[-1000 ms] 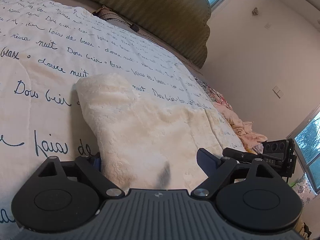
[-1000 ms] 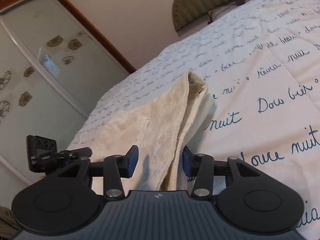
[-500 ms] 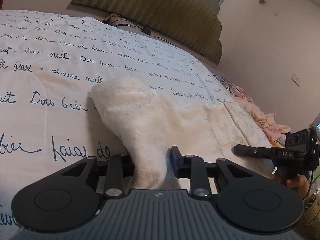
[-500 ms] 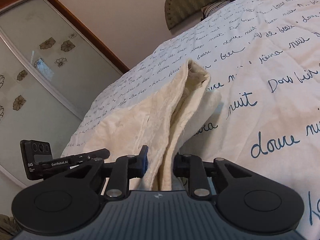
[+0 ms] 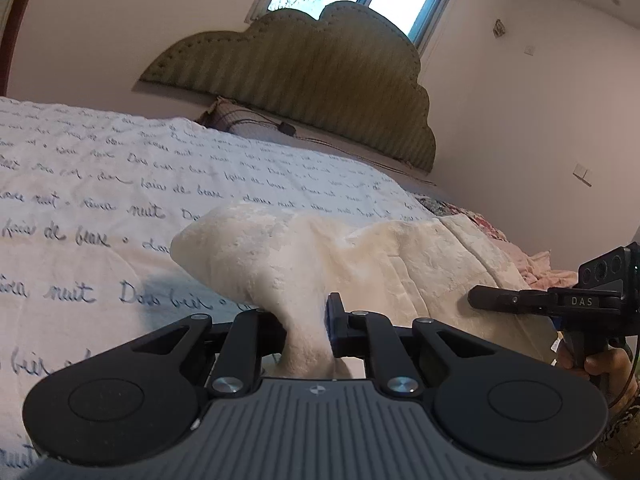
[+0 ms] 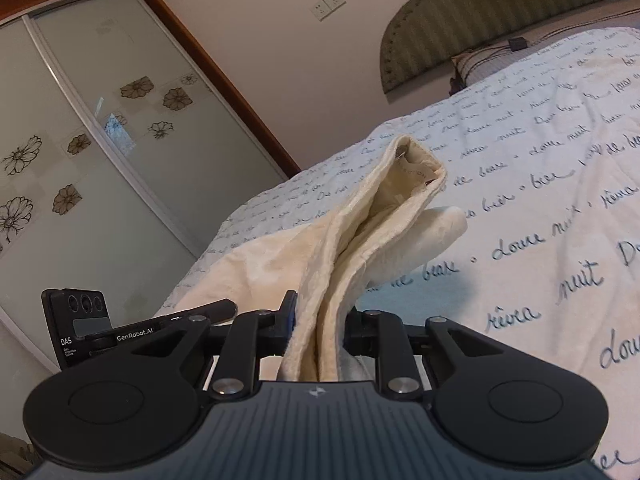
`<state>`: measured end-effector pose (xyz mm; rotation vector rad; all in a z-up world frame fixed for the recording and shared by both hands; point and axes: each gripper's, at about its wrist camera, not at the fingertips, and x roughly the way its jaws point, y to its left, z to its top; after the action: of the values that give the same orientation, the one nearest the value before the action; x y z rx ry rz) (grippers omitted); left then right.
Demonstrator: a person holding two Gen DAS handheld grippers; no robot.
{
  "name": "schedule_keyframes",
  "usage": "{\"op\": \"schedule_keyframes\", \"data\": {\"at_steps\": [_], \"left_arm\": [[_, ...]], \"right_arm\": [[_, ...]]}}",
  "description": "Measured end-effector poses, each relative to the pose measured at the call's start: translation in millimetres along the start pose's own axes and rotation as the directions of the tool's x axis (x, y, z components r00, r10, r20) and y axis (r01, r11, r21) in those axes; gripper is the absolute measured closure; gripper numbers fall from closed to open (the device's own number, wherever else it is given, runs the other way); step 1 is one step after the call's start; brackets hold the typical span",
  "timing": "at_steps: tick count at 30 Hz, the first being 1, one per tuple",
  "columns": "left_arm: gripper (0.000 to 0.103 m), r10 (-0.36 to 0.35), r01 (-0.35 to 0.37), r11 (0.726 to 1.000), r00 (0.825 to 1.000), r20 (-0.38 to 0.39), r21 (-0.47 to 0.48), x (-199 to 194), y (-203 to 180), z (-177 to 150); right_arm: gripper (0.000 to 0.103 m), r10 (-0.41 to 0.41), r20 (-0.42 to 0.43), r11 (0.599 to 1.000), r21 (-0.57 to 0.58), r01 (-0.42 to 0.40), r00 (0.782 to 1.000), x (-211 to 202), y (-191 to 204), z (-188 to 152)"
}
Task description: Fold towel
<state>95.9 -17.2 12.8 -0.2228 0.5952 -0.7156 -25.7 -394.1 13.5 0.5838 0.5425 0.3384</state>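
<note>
while angled slightly downward, each claw (image 5: 306, 330) (image 6: 318, 330) has just pinched shut on the towel (image 5: 288, 256).

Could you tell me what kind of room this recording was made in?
Most likely a bedroom: a bed under a script-printed bedspread, a padded scalloped headboard against the wall, and a sliding-door wardrobe with flower motifs beside it.

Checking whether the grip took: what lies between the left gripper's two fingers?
A bunched end of the cream towel, pinched by the left gripper, whose jaws have just been closing. The left wrist view shows it lifted off the script-printed bedspread.
</note>
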Motion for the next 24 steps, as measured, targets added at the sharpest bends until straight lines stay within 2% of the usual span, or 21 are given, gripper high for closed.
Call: {"op": "schedule_keyframes", "data": {"at_steps": [6, 10, 14, 15, 17, 19, 20, 21, 22, 23, 24], "left_arm": [[0.089, 0.119, -0.120, 0.991, 0.992, 0.032, 0.059, -12.5, 29.1, 32.8], [0.089, 0.194, -0.194, 0.980, 0.981, 0.004, 0.043, -3.2, 59.4, 40.7], [0.087, 0.252, -0.251, 0.968, 0.966, -0.058, 0.021, 20.2, 85.3, 35.7], [0.084, 0.273, -0.272, 0.962, 0.959, -0.070, 0.024, 23.7, 89.8, 32.9], [0.067, 0.287, -0.287, 0.958, 0.954, -0.086, 0.019, 24.5, 94.8, 28.2], [0.060, 0.296, -0.297, 0.955, 0.950, -0.098, 0.004, 22.3, 97.9, 24.7], [0.050, 0.307, -0.308, 0.951, 0.946, -0.107, 0.007, 21.1, 96.9, 22.9], [0.044, 0.326, -0.327, 0.945, 0.938, -0.115, 0.016, 19.7, 95.7, 21.1], [0.029, 0.356, -0.355, 0.934, 0.927, -0.119, 0.030, 16.4, 95.2, 20.5], [0.022, 0.390, -0.387, 0.921, 0.914, -0.114, 0.043, 12.7, 95.5, 21.5], [0.022, 0.427, -0.424, 0.904, 0.900, -0.085, 0.053, 6.0, 95.6, 24.4]], "right_arm": [[0.083, 0.069, 0.005, 0.997, 0.016, -0.069, 0.998, 57.4, 10.3, 18.6], [0.083, 0.060, -0.039, 0.998, 0.031, -0.058, 0.997, 105.7, 10.0, 22.7], [0.081, -0.053, -0.105, 0.997, -0.066, 0.046, 0.993, 143.4, 12.8, 18.1], [0.077, -0.093, -0.115, 0.993, -0.081, 0.084, 0.989, 147.4, 11.9, 17.2], [0.073, -0.139, -0.133, 0.989, -0.073, 0.130, 0.981, 150.4, 6.9, 16.1], [0.064, -0.140, -0.150, 0.990, -0.046, 0.134, 0.979, 146.1, 1.7, 13.8], [0.060, -0.158, -0.156, 0.987, -0.053, 0.151, 0.975, 142.4, 0.9, 12.5], [0.056, -0.186, -0.160, 0.982, -0.072, 0.177, 0.969, 137.9, 2.2, 11.5], [0.054, -0.214, -0.156, 0.975, -0.097, 0.201, 0.964, 132.2, 4.0, 10.9], [0.054, -0.246, -0.139, 0.965, -0.124, 0.230, 0.959, 125.3, 7.9, 12.0], [0.053, -0.284, -0.100, 0.952, -0.146, 0.268, 0.954, 116.7, 12.6, 14.1]]}}
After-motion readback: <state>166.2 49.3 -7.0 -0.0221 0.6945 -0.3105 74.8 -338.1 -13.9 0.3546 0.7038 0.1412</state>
